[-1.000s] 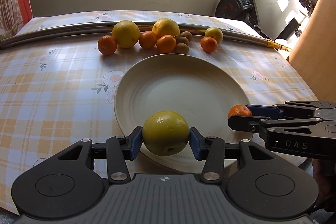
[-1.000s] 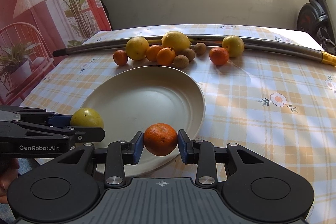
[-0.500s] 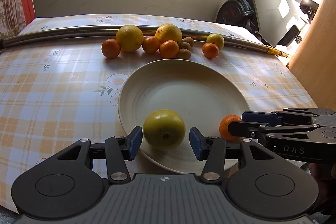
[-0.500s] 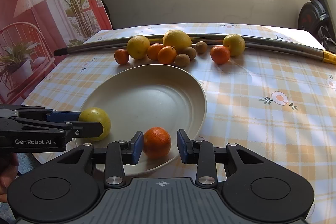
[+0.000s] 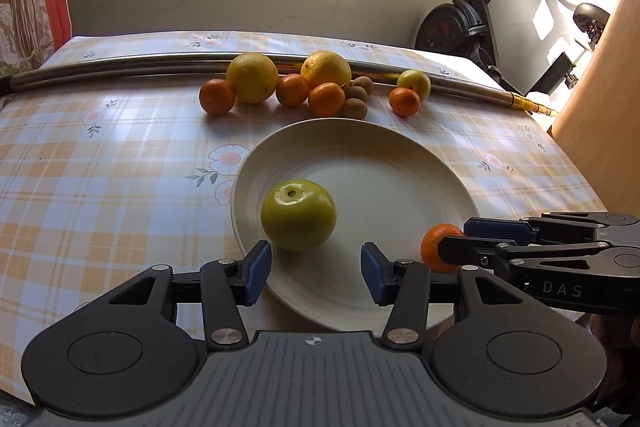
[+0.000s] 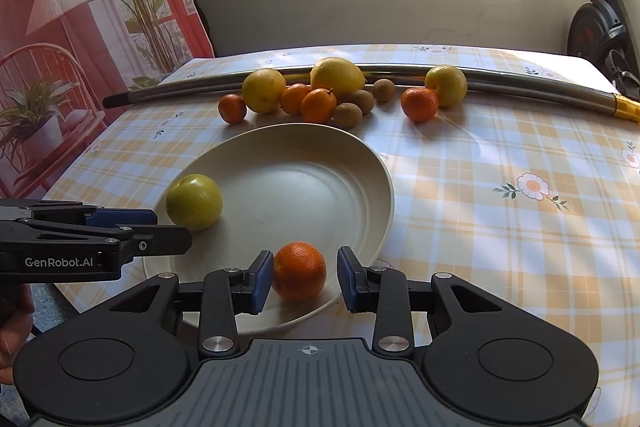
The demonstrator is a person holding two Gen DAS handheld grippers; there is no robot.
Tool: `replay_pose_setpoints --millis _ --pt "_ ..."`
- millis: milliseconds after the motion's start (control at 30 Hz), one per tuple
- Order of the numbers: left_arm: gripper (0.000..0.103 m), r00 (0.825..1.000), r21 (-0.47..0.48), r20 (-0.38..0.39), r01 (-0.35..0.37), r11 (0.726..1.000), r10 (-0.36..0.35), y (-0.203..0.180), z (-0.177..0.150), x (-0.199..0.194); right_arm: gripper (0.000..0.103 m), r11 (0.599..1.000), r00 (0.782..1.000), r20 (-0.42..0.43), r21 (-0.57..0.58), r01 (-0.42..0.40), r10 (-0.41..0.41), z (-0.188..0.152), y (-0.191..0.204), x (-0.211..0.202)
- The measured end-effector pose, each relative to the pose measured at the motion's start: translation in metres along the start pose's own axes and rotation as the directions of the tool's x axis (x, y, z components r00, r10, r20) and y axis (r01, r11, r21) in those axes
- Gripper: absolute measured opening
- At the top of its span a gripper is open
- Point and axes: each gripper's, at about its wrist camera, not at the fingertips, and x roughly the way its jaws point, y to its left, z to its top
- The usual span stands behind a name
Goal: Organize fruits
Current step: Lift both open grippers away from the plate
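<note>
From your left wrist, your left gripper (image 5: 316,269) stands open, its pads clear of the green-yellow apple (image 5: 298,215) resting on the cream plate (image 5: 400,163) on the worktop (image 5: 100,163). From your right wrist, your right gripper (image 6: 305,281) is also open around the tangerine (image 6: 299,271), which sits on the plate's near rim with gaps beside both pads.

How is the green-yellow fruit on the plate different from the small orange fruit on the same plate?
The green-yellow fruit is clearly larger and smooth-skinned; the small orange fruit is smaller with a dimpled skin. The green-yellow one lies beyond the left gripper pads, while the orange one sits between the right gripper pads, untouched. Both rest on the plate, near its front edge.
</note>
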Motion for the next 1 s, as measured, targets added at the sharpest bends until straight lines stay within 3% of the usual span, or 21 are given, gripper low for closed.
replay_pose_setpoints --millis 467,800,1000 --pt "0.052 1.0 0.002 0.008 -0.01 1.0 0.01 -0.001 0.0 -0.002 0.032 1.0 1.0 0.009 0.005 -0.002 0.002 0.0 0.0 -0.004" --pt "0.055 0.998 -0.032 0.057 -0.001 0.999 0.003 0.01 0.012 -0.016 0.033 1.0 0.997 0.081 -0.011 -0.016 0.017 0.012 0.001 -0.023" --pt "0.055 0.994 -0.05 0.099 -0.03 0.998 0.035 0.023 0.031 -0.027 0.033 1.0 0.994 0.112 0.008 0.0 -0.001 0.022 -0.012 -0.029"
